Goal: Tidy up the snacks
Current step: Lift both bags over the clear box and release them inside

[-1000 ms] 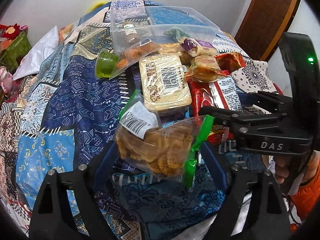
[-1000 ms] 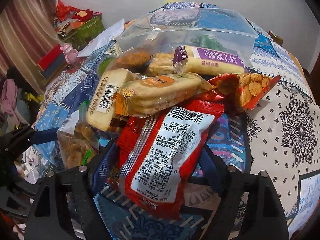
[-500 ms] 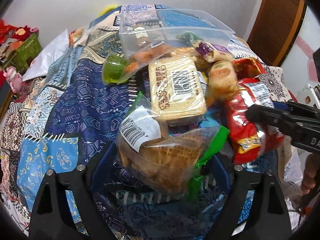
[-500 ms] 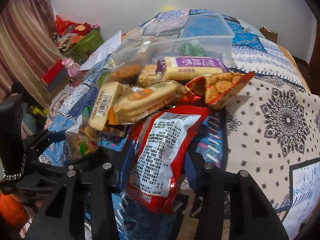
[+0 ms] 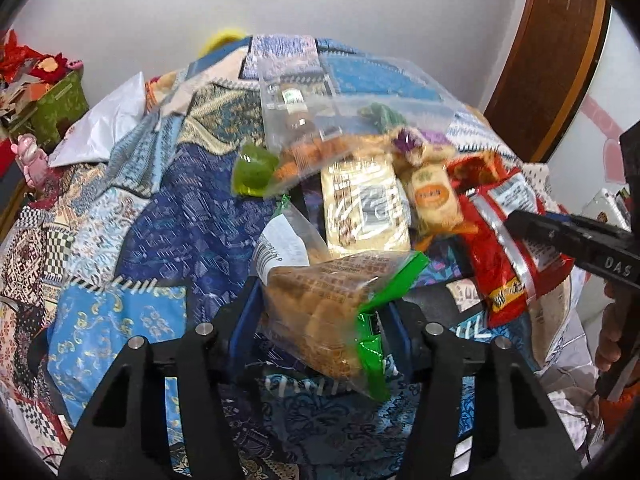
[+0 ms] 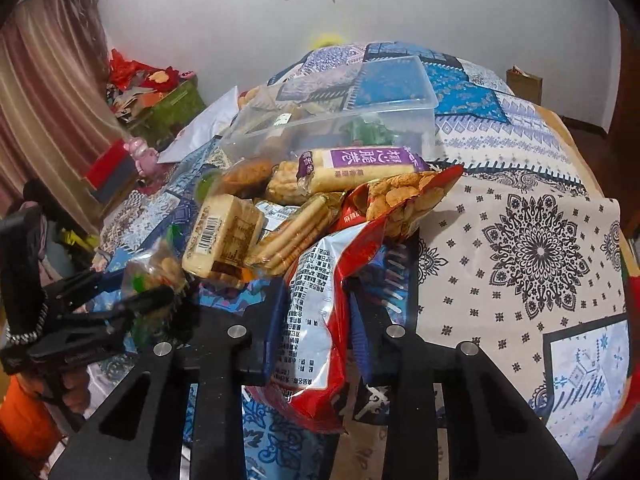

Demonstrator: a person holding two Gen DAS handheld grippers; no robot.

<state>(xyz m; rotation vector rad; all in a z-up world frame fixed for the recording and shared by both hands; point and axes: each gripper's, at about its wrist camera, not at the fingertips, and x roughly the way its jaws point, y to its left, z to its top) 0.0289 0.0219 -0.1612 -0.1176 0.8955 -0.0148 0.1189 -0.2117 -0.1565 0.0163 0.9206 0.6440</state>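
A clear bag of waffle biscuits with a green edge (image 5: pixel 320 300) sits pinched between the blue pads of my left gripper (image 5: pixel 322 316), whose jaws are closing on it. My right gripper (image 6: pixel 318 316) is closing on a red snack packet (image 6: pixel 316 280), squeezed narrow between its pads. Each gripper shows in the other's view: the right one (image 5: pixel 520 224) with the red packet (image 5: pixel 500 248), the left one (image 6: pixel 132 292) with the biscuit bag (image 6: pixel 156 268). Behind lies a heap of snacks in front of a clear plastic box (image 6: pixel 424 96).
The heap holds a barcoded cracker pack (image 5: pixel 364 208), a purple-labelled roll (image 6: pixel 360 164), an open red bag of round crackers (image 6: pixel 404 196) and a green jelly cup (image 5: pixel 254 172). All rest on a patchwork quilt (image 5: pixel 120 312). A green box of clutter (image 5: pixel 60 108) stands left, a wooden door (image 5: pixel 552 56) right.
Both grippers' jaws have narrowed from wide apart onto their packets. The red packet is now crumpled between the right pads and lifted, and the biscuit bag is pinched and raised a little.
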